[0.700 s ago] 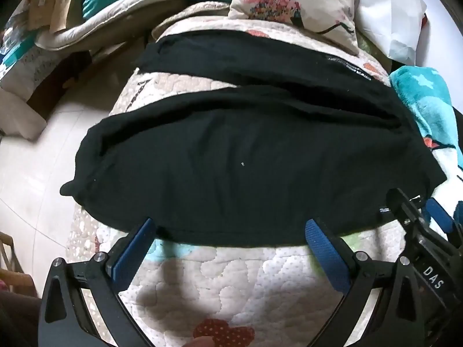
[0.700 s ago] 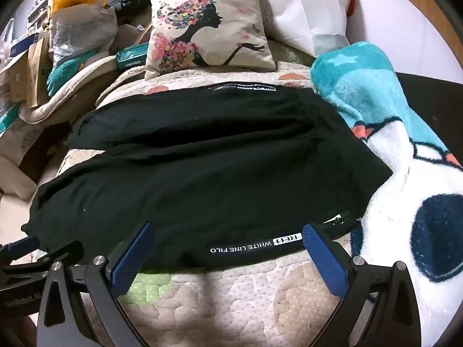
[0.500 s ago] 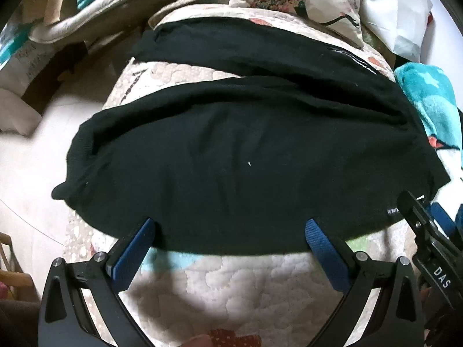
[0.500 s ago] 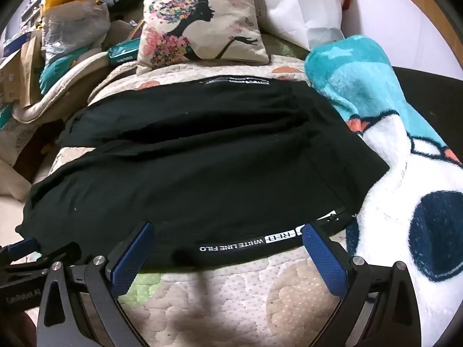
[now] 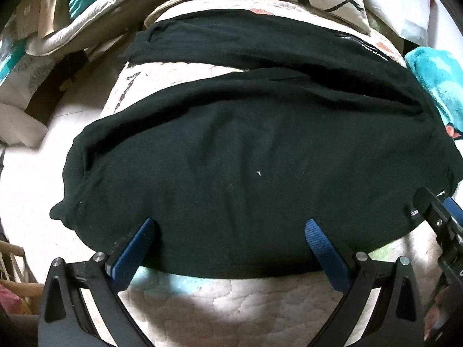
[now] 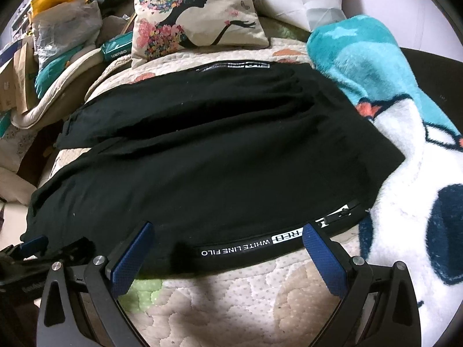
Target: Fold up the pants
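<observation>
Black pants [image 5: 246, 150] lie spread across a quilted bed cover [image 5: 231, 303], both legs running left to right, the near leg in front of me. The waistband with white lettering [image 6: 246, 245] lies at the near right edge in the right wrist view. My left gripper [image 5: 231, 228] is open, its blue pads at the near hem of the near leg. My right gripper [image 6: 228, 234] is open, its pads at the waistband edge. Each gripper shows at the edge of the other's view. Neither holds cloth.
A floral cushion [image 6: 196, 17] lies behind the pants. A teal and white fleece blanket [image 6: 405, 133] lies on the right. Bags and boxes [image 6: 58, 20] are piled at the far left. The bed's left edge drops to the floor [image 5: 34, 173].
Both grippers have moved forward and lower toward the near edge of the pants. The pants have not moved.
</observation>
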### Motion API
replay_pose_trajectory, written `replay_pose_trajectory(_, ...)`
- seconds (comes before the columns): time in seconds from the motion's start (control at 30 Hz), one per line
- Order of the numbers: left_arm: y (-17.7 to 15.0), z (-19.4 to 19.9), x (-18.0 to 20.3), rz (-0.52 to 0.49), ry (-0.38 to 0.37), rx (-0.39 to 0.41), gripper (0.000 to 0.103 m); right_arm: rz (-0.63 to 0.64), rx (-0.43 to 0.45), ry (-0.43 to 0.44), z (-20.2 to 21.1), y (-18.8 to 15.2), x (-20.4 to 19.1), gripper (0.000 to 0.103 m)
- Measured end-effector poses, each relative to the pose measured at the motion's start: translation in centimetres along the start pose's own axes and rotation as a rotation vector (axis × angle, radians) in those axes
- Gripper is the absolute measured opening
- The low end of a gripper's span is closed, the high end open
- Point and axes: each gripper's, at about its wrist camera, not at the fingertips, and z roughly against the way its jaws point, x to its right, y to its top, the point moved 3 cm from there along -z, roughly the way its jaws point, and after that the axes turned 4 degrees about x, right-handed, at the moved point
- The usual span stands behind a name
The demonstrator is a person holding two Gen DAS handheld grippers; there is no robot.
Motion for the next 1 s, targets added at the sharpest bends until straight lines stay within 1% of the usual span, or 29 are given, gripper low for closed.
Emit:
replay_pose_trajectory(0.13,-0.2,0.1,-0.3,0.005,-0.017,0.006,0.103,-0.021,-0.020,0.009,-0.2,-0.1,0.1,0.103)
replay_pose_trajectory(0.23,-0.6,0.3,0.1,-0.052,-0.001,0.012,0.103,-0.030,-0.014,0.013,-0.2,0.0,0.3,0.103)
replay_pose_trajectory(0.27,-0.5,0.5,0.0,-0.054,-0.005,0.010,0.103,-0.031,-0.005,0.013,-0.1,0.0,0.2,0.103)
replay_pose_trajectory(0.3,-0.4,0.8,-0.1,-0.047,-0.016,0.003,0.103,-0.029,0.003,0.009,0.1,0.1,0.2,0.103)
replay_pose_trajectory(0.4,1.0,2.1,-1.0,0.002,-0.090,-0.021,0.102,-0.027,0.028,0.022,0.8,0.8,0.3,0.103)
replay_pose_trajectory(0.47,2.9,3.1,-1.7,-0.004,-0.103,-0.006,0.102,-0.008,0.032,0.036,1.7,2.0,0.2,0.103)
replay_pose_trajectory(0.53,5.2,3.7,-2.4,-0.034,-0.076,0.018,0.102,0.036,0.033,0.045,2.8,3.7,-0.1,0.103)
replay_pose_trajectory(0.6,7.2,3.8,-2.9,-0.067,-0.043,0.032,0.102,0.095,0.052,0.048,3.7,5.8,-0.5,0.103)
replay_pose_trajectory(0.67,8.9,3.7,-3.2,-0.104,-0.021,0.058,0.102,0.166,0.099,0.039,4.3,8.5,-0.8,0.103)
replay_pose_trajectory(0.7,9.7,3.5,-3.3,-0.123,-0.002,0.073,0.102,0.178,0.128,0.045,4.5,9.6,-0.8,0.103)
replay_pose_trajectory(0.73,10.6,3.3,-3.4,-0.135,0.015,0.085,0.102,0.200,0.142,0.038,4.3,11.0,-1.0,0.103)
replay_pose_trajectory(0.8,11.7,2.6,-3.9,-0.135,0.012,0.087,0.102,0.230,0.133,0.047,3.1,13.2,-1.4,0.103)
replay_pose_trajectory(0.83,12.2,2.1,-4.2,-0.123,0.003,0.079,0.102,0.252,0.101,0.040,2.0,13.7,-1.5,0.103)
replay_pose_trajectory(0.93,13.7,0.7,-5.1,-0.092,-0.019,0.059,0.102,0.282,0.052,0.063,-0.7,15.3,-2.3,0.103)
replay_pose_trajectory(1.0,14.2,-0.2,-5.2,-0.091,-0.013,0.057,0.102,0.321,0.032,0.053,-2.5,16.0,-3.2,0.103)
